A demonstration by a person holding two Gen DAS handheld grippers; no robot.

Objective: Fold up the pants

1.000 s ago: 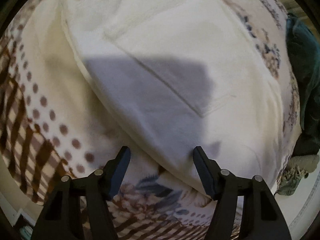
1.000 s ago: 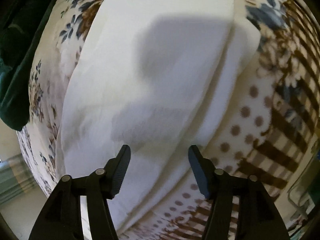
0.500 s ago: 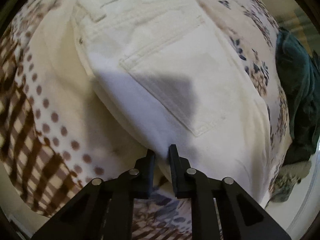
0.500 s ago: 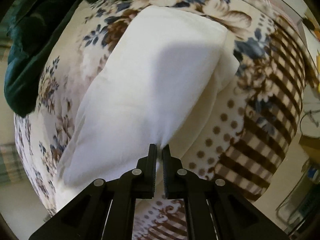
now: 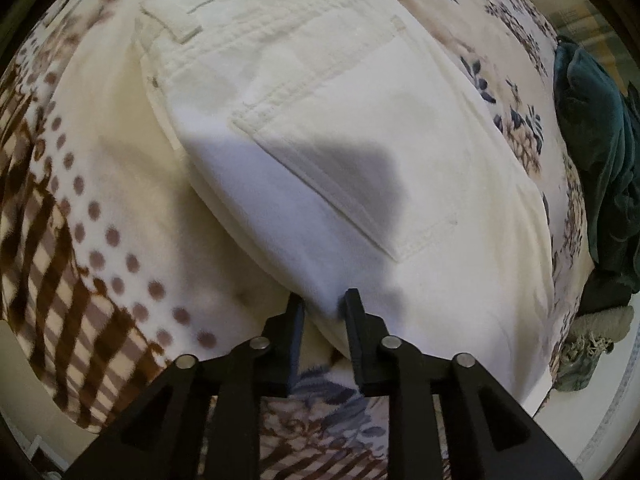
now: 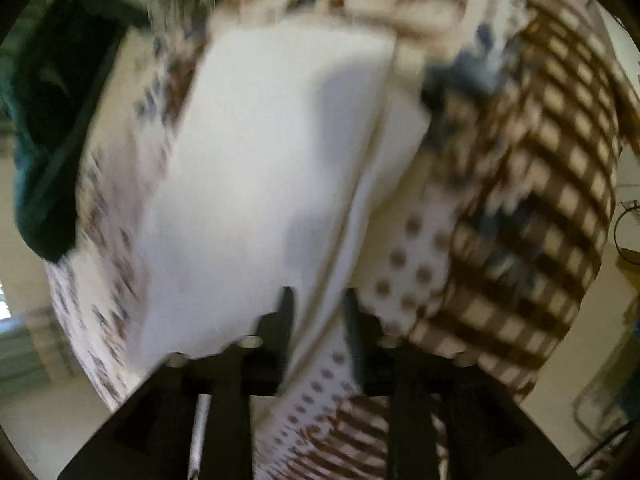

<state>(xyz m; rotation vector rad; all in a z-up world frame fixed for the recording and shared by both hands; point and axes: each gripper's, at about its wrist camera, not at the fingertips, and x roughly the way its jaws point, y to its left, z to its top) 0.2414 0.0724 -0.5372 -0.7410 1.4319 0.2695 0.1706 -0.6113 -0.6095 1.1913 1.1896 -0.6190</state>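
Observation:
White pants (image 5: 340,128) lie on a patterned blanket (image 5: 80,248), waistband and back pocket (image 5: 360,168) towards the far side in the left wrist view. My left gripper (image 5: 323,307) is shut on the near folded edge of the pants. In the blurred right wrist view the leg part of the pants (image 6: 260,180) stretches away from me. My right gripper (image 6: 316,312) is shut on the near edge of the pants, with cloth between its fingers.
A dark green cloth (image 5: 600,160) lies heaped at the blanket's right edge in the left wrist view; it also shows in the right wrist view (image 6: 44,140) at the left. A fringed grey-green cloth (image 5: 592,344) lies below it. Pale floor surrounds the blanket.
Both grippers went from open to shut on the pants' near edge. Since then the right gripper has lifted and swung, blurring its view; the left has shifted slightly.

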